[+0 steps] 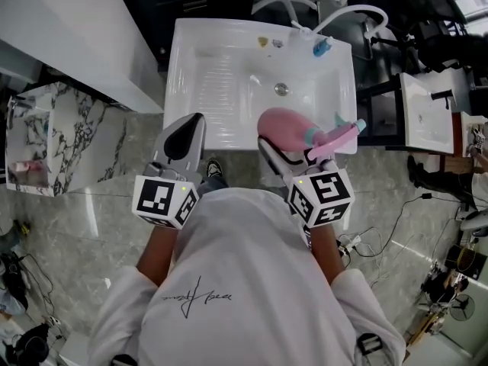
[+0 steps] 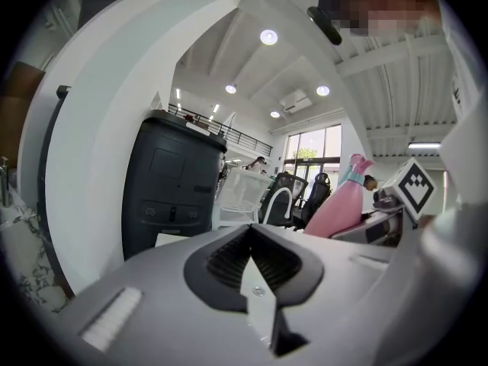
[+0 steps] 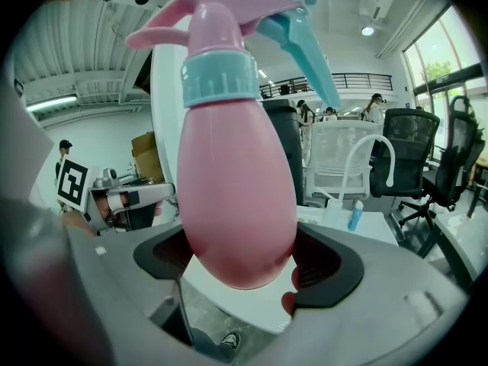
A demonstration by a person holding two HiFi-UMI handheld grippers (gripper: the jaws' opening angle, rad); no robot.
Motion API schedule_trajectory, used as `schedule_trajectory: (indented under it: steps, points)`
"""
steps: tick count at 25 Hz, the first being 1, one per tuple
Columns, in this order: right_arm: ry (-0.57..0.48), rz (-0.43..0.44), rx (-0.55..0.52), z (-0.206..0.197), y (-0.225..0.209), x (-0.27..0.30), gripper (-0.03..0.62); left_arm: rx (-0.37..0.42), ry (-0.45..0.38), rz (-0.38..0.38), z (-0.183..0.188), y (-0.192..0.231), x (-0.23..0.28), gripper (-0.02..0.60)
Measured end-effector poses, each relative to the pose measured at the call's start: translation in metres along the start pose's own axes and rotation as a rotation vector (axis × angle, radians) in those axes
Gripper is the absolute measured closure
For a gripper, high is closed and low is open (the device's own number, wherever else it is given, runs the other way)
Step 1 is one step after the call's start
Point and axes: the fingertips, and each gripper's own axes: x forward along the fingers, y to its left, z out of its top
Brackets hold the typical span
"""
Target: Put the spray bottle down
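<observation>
**Head view with both gripper views.** The right tongs [image 3: 238, 265] are clamped on the rounded bottom end of the pink spray bottle [image 3: 236, 174], one pad on either flank, so the bottle is carried by the tongs alone. Its teal collar and trigger head point away from the tongs, toward 3 o'clock in the head view. The bottle lies on its side above the front rim of the white washbasin [image 1: 191, 59], at about 5 o'clock from the drain [image 1: 281, 89]. Whether it touches the rim cannot be told. With the bottom end gripped, the bottle would probably have to be tipped upright or laid flat on a surface, and the set-down is judged not yet done. The left tongs [image 2: 252, 259] are closed on nothing, at 7 o'clock from the drain and clear of the bottle. Both forearms reach forward from the torso, the right angled toward 11 o'clock and the left toward 1 o'clock
</observation>
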Motion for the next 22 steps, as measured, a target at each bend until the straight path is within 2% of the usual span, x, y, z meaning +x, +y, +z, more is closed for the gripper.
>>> schedule_trajectory:
  steps: [10,22]
  points:
    - [-0.004,-0.039,-0.005,0.014,-0.005,0.023,0.206,-0.008,0.020,-0.020,-0.002,0.025,0.008,0.528]
    - [-0.002,-0.026,0.019,0.013,-0.012,0.041,0.206,0.022,0.055,-0.046,-0.007,0.023,0.019,0.528]
